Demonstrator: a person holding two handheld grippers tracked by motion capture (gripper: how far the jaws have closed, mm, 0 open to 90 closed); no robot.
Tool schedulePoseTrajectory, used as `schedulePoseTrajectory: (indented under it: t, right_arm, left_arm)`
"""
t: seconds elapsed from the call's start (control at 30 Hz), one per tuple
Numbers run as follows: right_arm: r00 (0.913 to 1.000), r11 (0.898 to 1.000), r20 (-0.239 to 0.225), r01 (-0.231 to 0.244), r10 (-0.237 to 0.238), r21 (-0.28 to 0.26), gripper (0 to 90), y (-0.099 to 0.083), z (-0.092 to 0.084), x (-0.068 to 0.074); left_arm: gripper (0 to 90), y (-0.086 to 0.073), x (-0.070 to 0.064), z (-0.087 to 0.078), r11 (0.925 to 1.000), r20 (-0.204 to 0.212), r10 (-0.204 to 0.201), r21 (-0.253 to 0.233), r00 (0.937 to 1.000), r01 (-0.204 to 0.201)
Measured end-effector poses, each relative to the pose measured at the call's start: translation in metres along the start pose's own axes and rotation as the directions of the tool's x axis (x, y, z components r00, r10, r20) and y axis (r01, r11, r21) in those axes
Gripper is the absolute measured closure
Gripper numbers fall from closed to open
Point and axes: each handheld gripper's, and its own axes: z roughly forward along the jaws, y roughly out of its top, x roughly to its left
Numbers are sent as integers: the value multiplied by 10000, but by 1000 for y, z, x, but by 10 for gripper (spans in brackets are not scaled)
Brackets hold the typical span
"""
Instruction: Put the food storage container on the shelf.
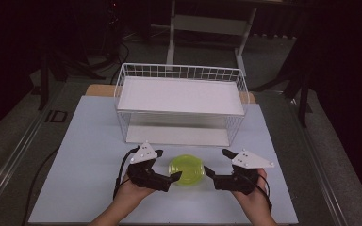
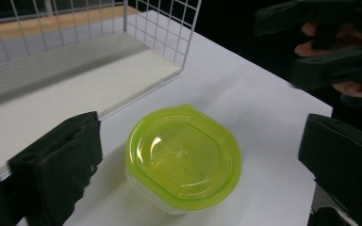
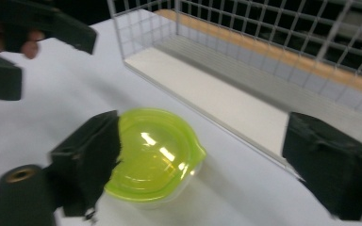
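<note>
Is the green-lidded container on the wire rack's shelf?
No, the container sits on the white table in front of the rack, between the two open grippers.

The round clear plastic container with a yellow-green lid (image 1: 186,170) sits on the white tabletop (image 1: 89,155), just before the white two-tier wire shelf rack (image 1: 181,96). The left gripper (image 1: 165,181) lies left of the container, the right gripper (image 1: 215,172) right of it.
</note>
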Motion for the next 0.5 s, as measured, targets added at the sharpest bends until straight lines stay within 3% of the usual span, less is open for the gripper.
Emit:
schedulePoseTrajectory:
  t: [0.1,0.27,0.3,0.37,0.5]
  right_arm:
    - [9999,9999,123,66,-67,82,141,-2,9,-3]
    - [9996,9993,-181,-196,202,313,189,-5,19,-5]
    - [9993,9990,-269,-263,273,359,192,-6,21,-5]
    - [9986,9983,-360,-379,395,450,222,-8,23,-5]
    - [9997,9971,-222,-124,141,756,313,-9,28,-4]
  left_arm:
    - [18,-2,4,7,9996,-46,-197,218,9998,198]
    - [42,-6,6,14,9967,-208,-535,594,9984,547]
    - [52,-8,7,16,9955,-432,-651,662,9969,679]
    - [67,-11,10,16,9946,-392,-861,551,9955,882]
    - [150,-15,17,14,9874,-753,-1404,624,9872,1451]
